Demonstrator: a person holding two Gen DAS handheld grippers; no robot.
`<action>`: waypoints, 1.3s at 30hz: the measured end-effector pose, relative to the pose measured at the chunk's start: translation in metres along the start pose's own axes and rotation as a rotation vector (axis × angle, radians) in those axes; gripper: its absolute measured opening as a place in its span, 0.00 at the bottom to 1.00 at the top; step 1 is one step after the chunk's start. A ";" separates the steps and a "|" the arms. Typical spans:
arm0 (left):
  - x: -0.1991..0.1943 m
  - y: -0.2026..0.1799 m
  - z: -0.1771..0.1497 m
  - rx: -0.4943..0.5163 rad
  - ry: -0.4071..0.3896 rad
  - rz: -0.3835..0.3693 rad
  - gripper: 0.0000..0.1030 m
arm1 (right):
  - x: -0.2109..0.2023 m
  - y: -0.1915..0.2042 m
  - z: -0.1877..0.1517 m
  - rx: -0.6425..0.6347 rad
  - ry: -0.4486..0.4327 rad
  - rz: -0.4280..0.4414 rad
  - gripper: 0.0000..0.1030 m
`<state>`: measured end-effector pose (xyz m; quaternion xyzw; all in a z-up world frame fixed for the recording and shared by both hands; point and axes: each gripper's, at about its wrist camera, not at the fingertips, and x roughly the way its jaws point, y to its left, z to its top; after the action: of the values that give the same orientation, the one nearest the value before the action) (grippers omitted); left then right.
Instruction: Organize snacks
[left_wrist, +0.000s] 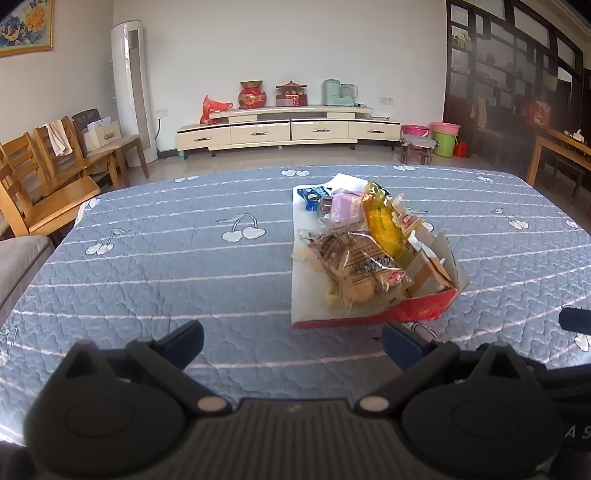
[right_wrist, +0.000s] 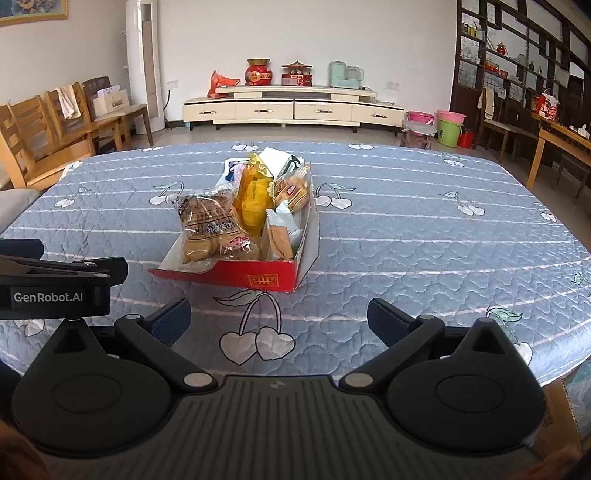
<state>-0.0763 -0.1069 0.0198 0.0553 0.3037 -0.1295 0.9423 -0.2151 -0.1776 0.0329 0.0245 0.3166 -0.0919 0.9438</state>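
Note:
A shallow red and white cardboard box (left_wrist: 417, 308) (right_wrist: 269, 278) sits in the middle of the table, heaped with snack packets. On top lie a clear bag of brown pastries (left_wrist: 354, 264) (right_wrist: 208, 229), a yellow packet (left_wrist: 384, 225) (right_wrist: 253, 197), a purple packet (left_wrist: 345, 206) and a blue packet (left_wrist: 312, 194). My left gripper (left_wrist: 291, 341) is open and empty, short of the box's near edge. My right gripper (right_wrist: 279, 317) is open and empty, just in front of the box. The left gripper's body (right_wrist: 55, 284) shows at the left of the right wrist view.
The table carries a blue quilted cloth (left_wrist: 166, 258) (right_wrist: 424, 240) with cherry prints. Wooden chairs (left_wrist: 48, 184) stand at the far left. A low cream TV cabinet (left_wrist: 288, 129) lines the back wall. Buckets (left_wrist: 445, 138) and a wooden table (right_wrist: 561, 147) stand at the right.

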 end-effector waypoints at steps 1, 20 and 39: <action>0.000 0.000 0.000 -0.001 0.001 -0.002 0.99 | 0.000 0.001 0.000 -0.001 0.002 0.003 1.00; 0.002 0.000 -0.002 0.017 0.009 0.004 0.99 | 0.006 0.007 -0.002 -0.016 0.021 0.024 1.00; 0.002 -0.003 -0.002 0.027 0.015 -0.002 0.99 | 0.009 0.007 -0.002 -0.020 0.024 0.029 1.00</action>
<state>-0.0765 -0.1095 0.0172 0.0686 0.3093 -0.1340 0.9390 -0.2082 -0.1721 0.0256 0.0208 0.3282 -0.0749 0.9414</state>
